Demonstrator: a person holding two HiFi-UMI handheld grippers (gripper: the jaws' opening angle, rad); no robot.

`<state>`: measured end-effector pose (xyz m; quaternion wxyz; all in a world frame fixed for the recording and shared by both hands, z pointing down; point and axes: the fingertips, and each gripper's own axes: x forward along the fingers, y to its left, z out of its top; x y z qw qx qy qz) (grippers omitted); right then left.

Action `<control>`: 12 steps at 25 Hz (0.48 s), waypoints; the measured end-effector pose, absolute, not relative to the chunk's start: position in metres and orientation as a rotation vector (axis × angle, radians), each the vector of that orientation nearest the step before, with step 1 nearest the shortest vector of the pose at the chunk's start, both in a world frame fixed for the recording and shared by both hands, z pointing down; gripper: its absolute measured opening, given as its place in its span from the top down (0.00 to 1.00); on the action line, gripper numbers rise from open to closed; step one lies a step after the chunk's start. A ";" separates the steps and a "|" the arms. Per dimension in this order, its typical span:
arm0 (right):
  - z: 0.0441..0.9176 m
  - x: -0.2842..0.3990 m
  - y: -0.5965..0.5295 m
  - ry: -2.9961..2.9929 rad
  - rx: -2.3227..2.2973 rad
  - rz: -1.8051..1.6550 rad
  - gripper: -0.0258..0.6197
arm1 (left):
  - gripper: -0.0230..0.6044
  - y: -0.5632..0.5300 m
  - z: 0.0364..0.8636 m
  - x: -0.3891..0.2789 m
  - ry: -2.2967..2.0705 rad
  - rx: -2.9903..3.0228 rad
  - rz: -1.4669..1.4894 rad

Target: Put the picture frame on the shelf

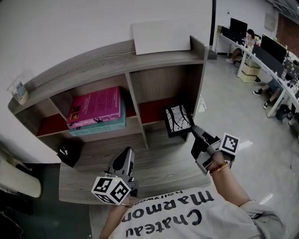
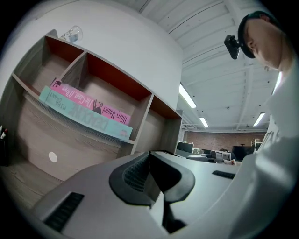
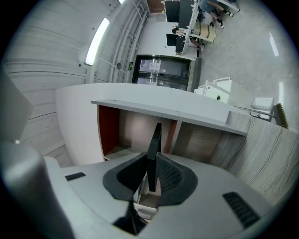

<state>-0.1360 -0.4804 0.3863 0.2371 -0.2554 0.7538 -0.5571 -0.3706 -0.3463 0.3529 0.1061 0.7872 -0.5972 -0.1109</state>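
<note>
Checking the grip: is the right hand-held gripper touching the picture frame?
Touching: right gripper view shows the right hand-held gripper clamping the picture frame edge-on.

Clamped between dark ribbed pads (image 3: pixel 170 175) of right hand-held gripper (image 3: pixel 148 179): picture frame (image 3: pixel 153 149), seen edge-on as thin dark strip, upright, rising above grey jaw bodies. No gap between pads and frame faces.

Straight behind frame: shelf (image 3: pixel 163 109), pale grey top board across middle of view. Beneath board, left compartment with red back panel (image 3: pixel 108 128), wood divider (image 3: pixel 172 135) just right of frame edge, second compartment beyond.

Upper left: long ceiling light strip (image 3: pixel 100 39). Top, far off: desks with dark monitors (image 3: pixel 174 9). Right edge: broom (image 3: pixel 279 114) on pale floor.
</note>
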 end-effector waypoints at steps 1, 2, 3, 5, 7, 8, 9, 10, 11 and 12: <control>0.387 -0.136 -0.482 2.057 -0.715 -1.526 0.85 | 0.94 -0.347 0.353 -0.371 -1.755 2.323 -0.325; 0.388 -0.136 -0.484 2.048 -0.727 -1.525 0.84 | 0.94 -0.348 0.353 -0.371 -1.750 2.328 -0.323; 0.388 -0.136 -0.485 2.041 -0.736 -1.523 0.84 | 0.94 -0.349 0.353 -0.371 -1.746 2.332 -0.321; 0.388 -0.138 -0.487 2.031 -0.743 -1.518 0.84 | 0.94 -0.351 0.353 -0.372 -1.739 2.337 -0.319; 0.388 -0.140 -0.488 2.028 -0.746 -1.513 0.84 | 0.94 -0.351 0.355 -0.372 -1.734 2.339 -0.320; 0.389 -0.141 -0.488 2.028 -0.749 -1.513 0.84 | 0.94 -0.351 0.356 -0.372 -1.733 2.338 -0.321; 0.390 -0.142 -0.488 2.026 -0.754 -1.516 0.84 | 0.94 -0.351 0.357 -0.373 -1.733 2.334 -0.321; 0.392 -0.142 -0.487 2.022 -0.761 -1.522 0.84 | 0.94 -0.351 0.358 -0.374 -1.734 2.328 -0.322; 0.394 -0.142 -0.487 2.016 -0.769 -1.529 0.84 | 0.94 -0.351 0.359 -0.375 -1.735 2.321 -0.323; 0.396 -0.142 -0.487 2.007 -0.775 -1.538 0.84 | 0.94 -0.350 0.360 -0.376 -1.736 2.315 -0.324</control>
